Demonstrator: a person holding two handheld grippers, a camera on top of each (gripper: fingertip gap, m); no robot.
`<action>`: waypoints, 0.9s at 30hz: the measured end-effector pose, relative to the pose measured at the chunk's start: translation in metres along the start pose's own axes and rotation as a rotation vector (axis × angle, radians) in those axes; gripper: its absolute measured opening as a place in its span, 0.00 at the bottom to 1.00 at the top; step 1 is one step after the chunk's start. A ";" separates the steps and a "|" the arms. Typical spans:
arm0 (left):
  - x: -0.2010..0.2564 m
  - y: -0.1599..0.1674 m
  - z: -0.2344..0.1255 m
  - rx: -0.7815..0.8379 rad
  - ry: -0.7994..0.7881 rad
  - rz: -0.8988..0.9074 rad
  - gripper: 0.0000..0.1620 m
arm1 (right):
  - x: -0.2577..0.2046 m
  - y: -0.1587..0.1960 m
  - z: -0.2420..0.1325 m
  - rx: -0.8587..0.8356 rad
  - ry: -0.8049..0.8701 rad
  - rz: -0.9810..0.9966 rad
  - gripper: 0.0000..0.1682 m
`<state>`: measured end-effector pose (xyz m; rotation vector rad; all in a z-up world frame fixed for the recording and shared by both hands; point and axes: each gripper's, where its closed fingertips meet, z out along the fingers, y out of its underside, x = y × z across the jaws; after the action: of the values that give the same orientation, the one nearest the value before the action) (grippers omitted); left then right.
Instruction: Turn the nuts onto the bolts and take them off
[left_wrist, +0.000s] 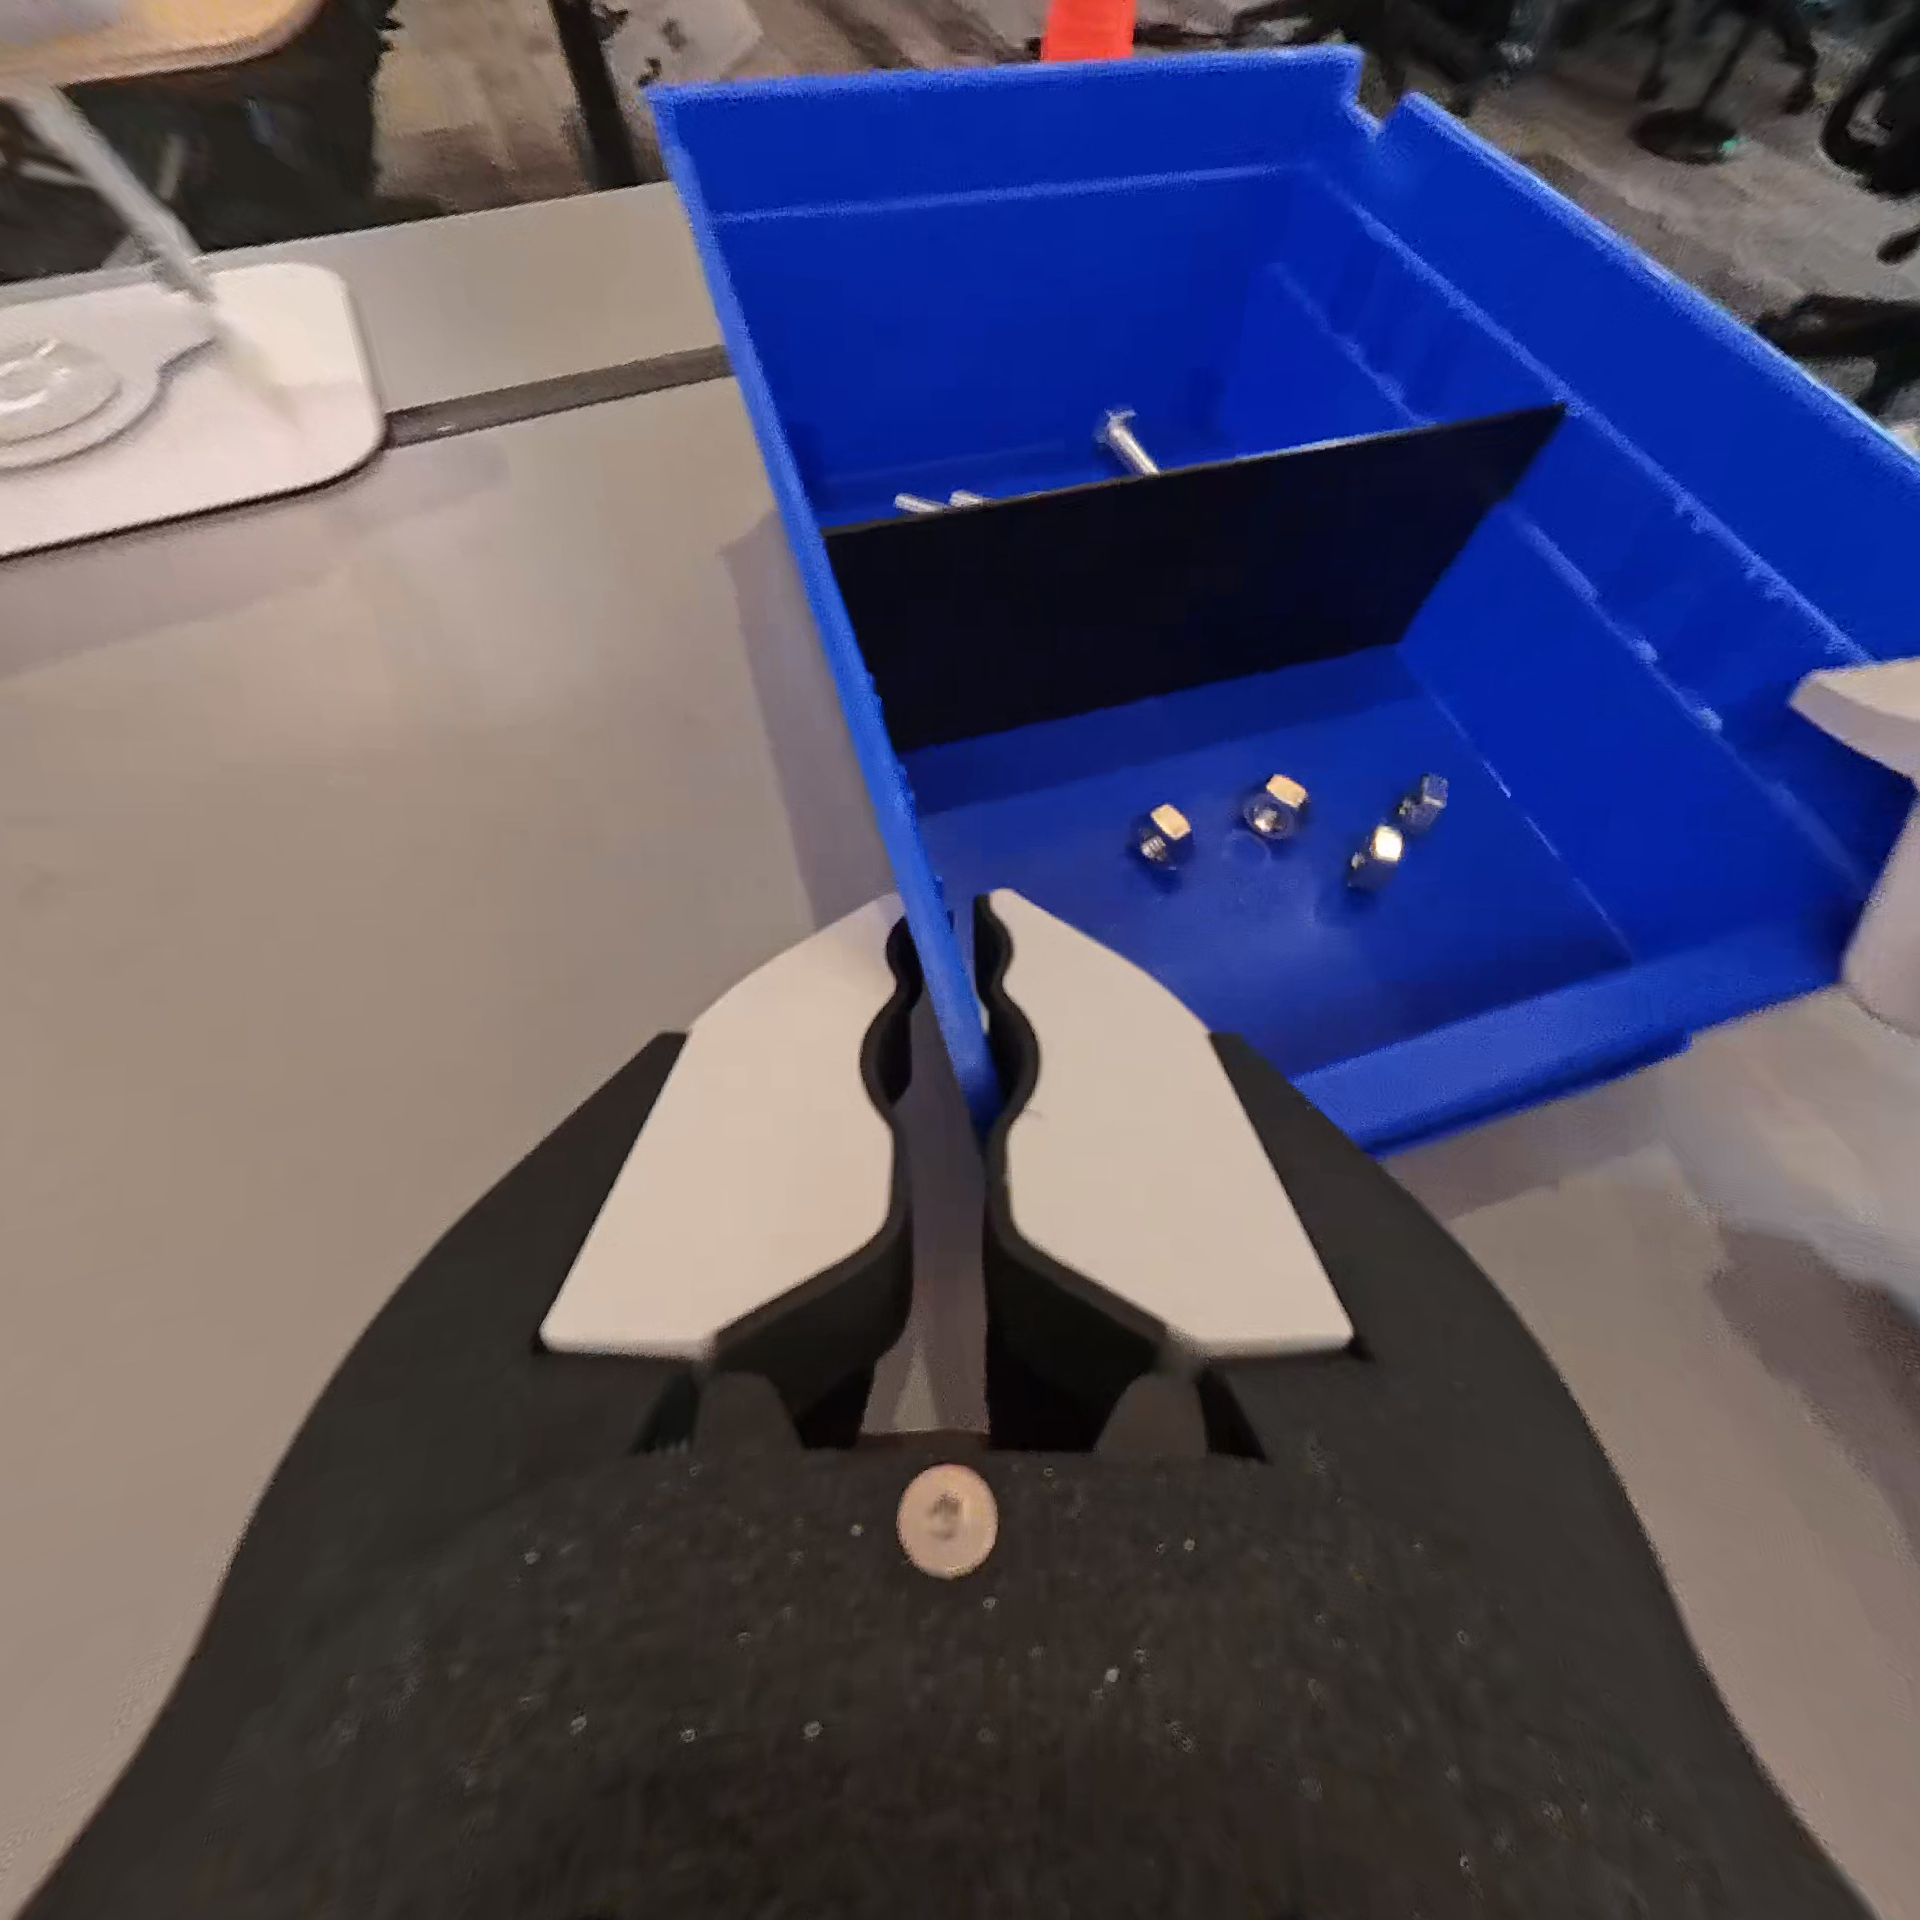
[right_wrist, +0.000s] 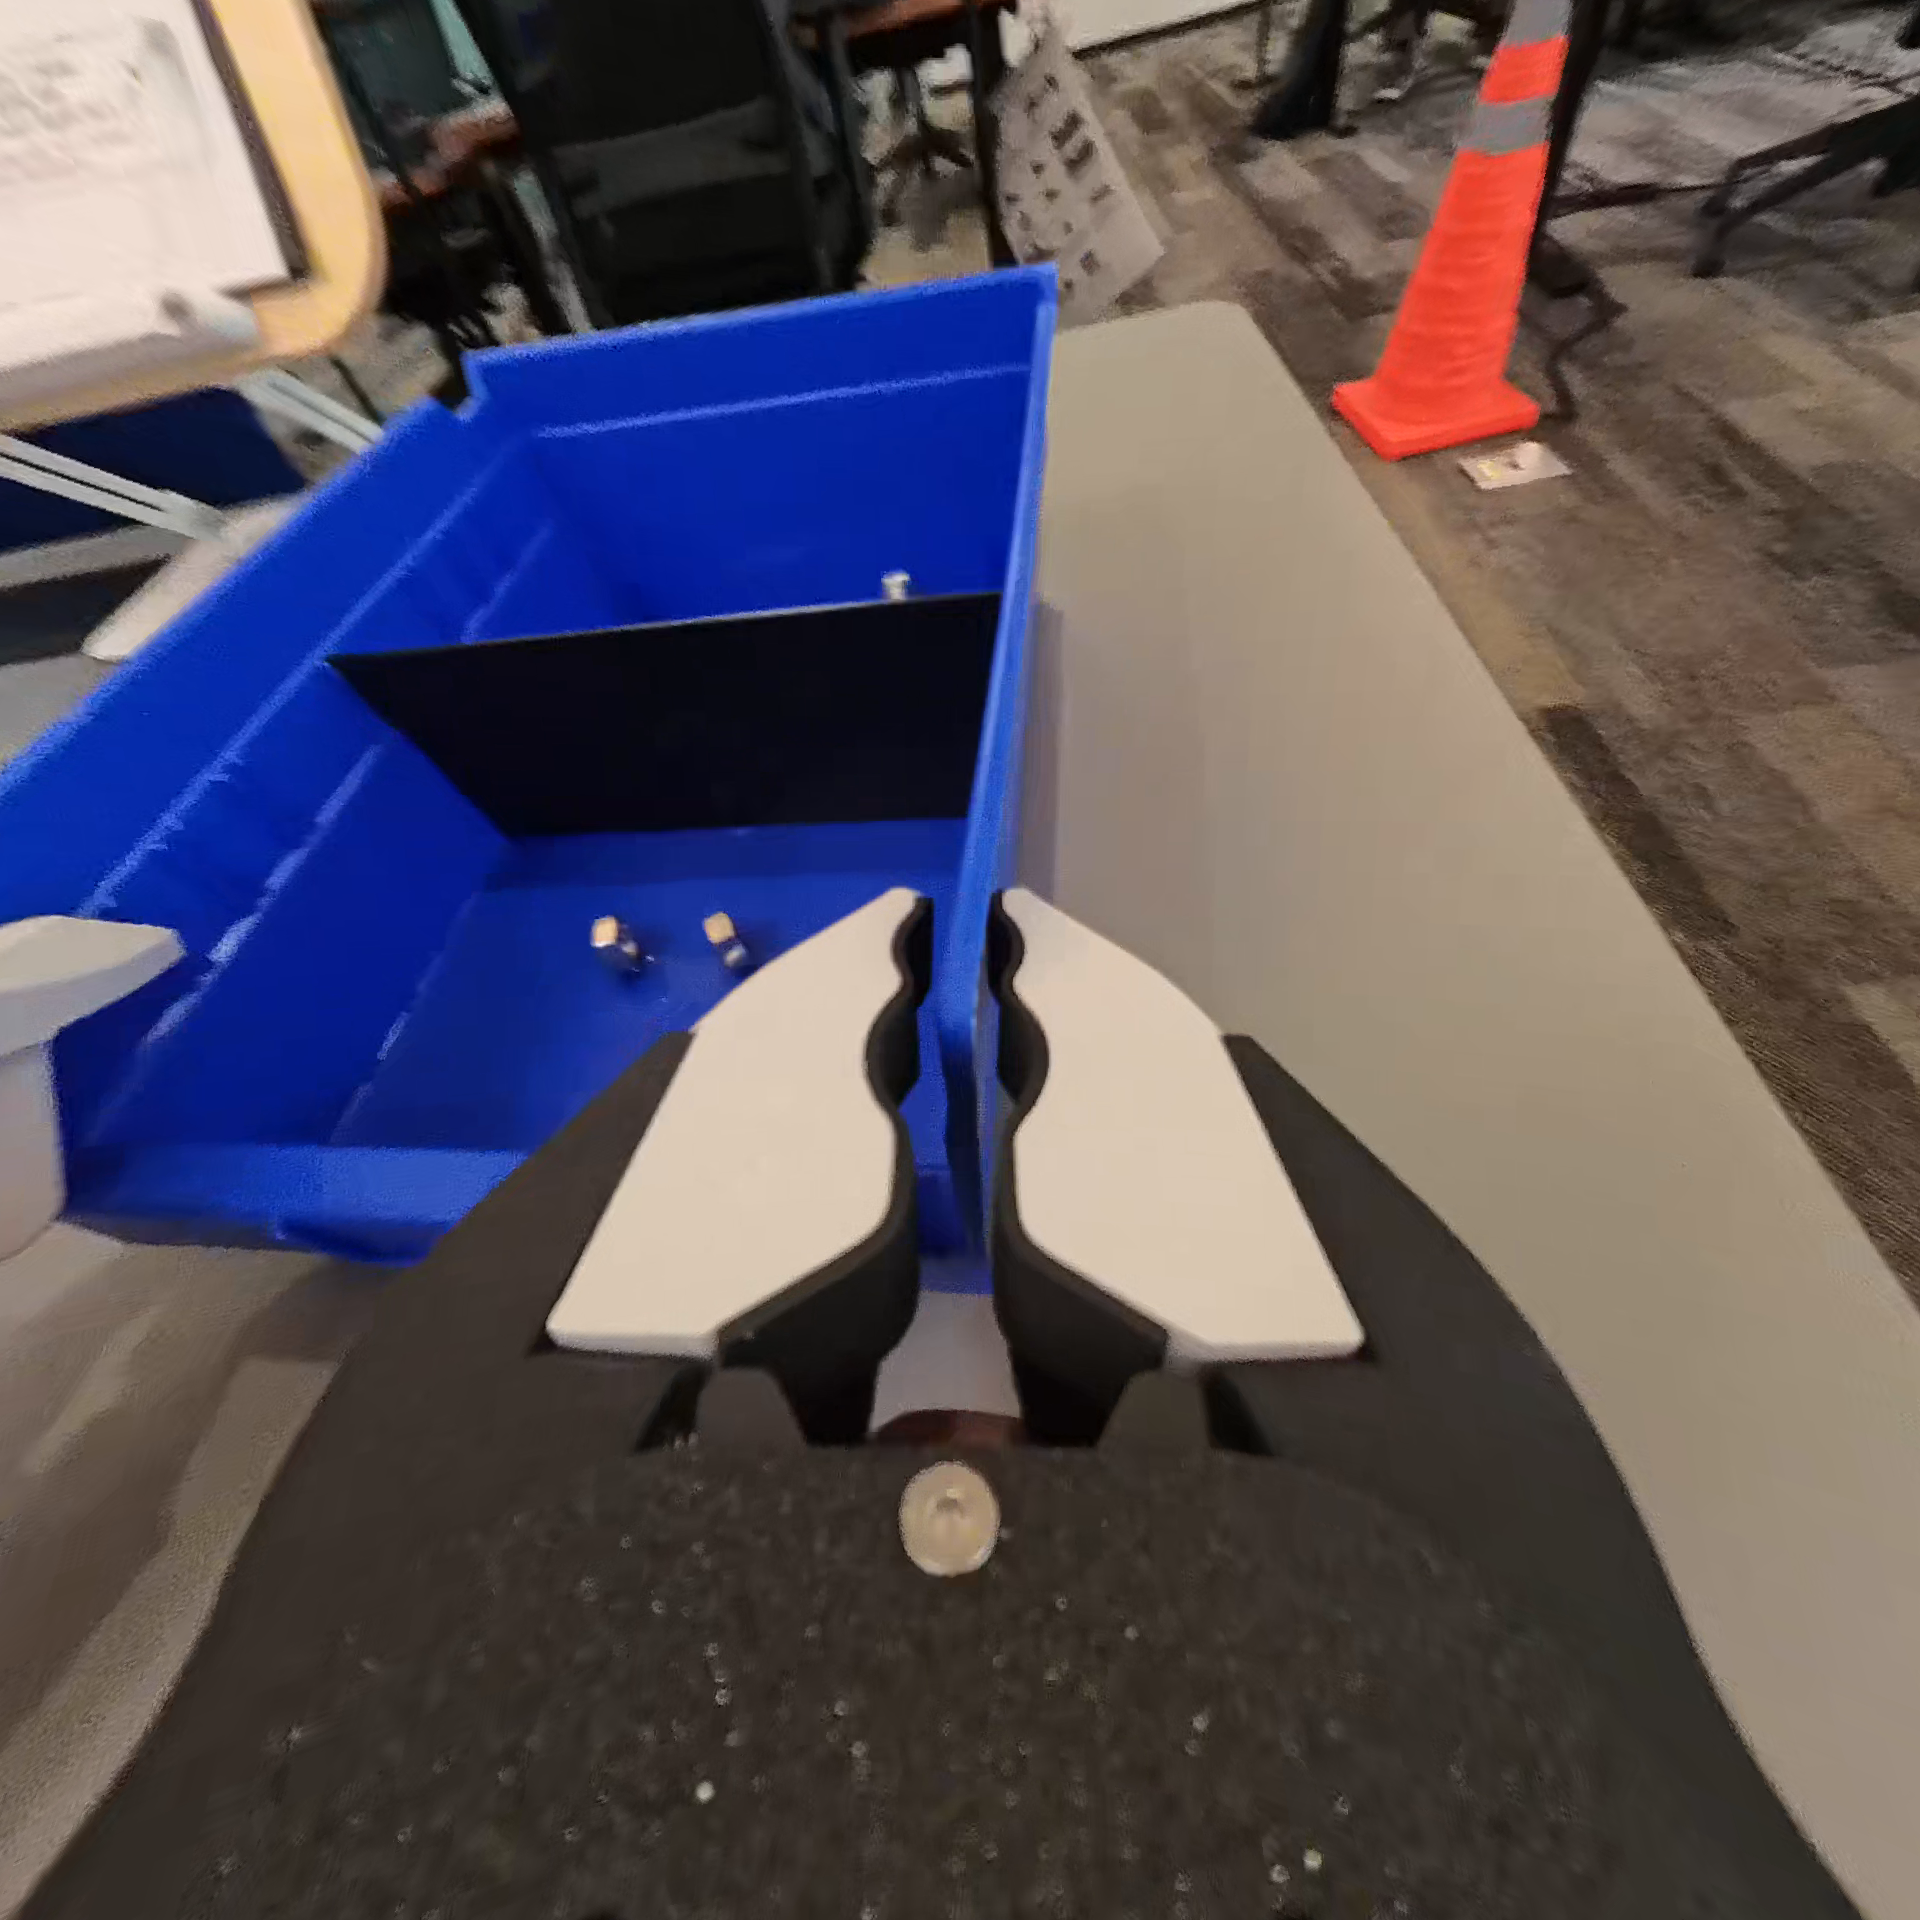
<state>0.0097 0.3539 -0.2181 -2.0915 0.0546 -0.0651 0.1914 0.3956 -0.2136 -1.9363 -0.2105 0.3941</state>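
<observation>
A blue plastic bin (left_wrist: 1039, 270) stands on the grey table, split by a black divider (left_wrist: 1143, 561). Several silver nuts (left_wrist: 1276, 805) lie loose in the near compartment. Bolts (left_wrist: 1127, 442) lie in the far compartment, partly hidden by the divider. My left gripper (left_wrist: 945, 920) is shut on the bin's left wall near the front corner. My right gripper (right_wrist: 961, 914) is shut on the bin's (right_wrist: 727, 468) right wall. In the right wrist view two nuts (right_wrist: 618, 943) and one bolt head (right_wrist: 896, 584) show. Each view shows the other gripper's finger at its edge.
A white stand base (left_wrist: 177, 405) sits on the table to the bin's left. The grey table (right_wrist: 1299, 831) runs along the bin's right, with its edge beyond. An orange traffic cone (right_wrist: 1475, 260) and office chairs stand on the floor behind. My right fingertips sit around 20 cm from my left ones. Between my left fingertips and the white stand base (left_wrist: 177, 405) there is roughly 40 cm.
</observation>
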 end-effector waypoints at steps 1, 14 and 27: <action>-0.009 0.001 -0.003 0.005 -0.024 -0.011 0.04 | -0.006 0.002 -0.001 -0.022 0.038 -0.006 0.03; -0.195 0.024 -0.107 0.083 -0.232 -0.085 0.02 | -0.216 0.013 0.012 0.014 -0.060 -0.044 0.03; -0.253 0.062 -0.129 0.063 -0.132 -0.173 0.13 | -0.296 0.045 0.020 -0.028 -0.268 -0.119 0.14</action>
<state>-0.2525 0.2277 -0.2140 -2.0283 -0.2062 -0.0331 -0.0923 0.2984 -0.2106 -1.8837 -0.5053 0.5728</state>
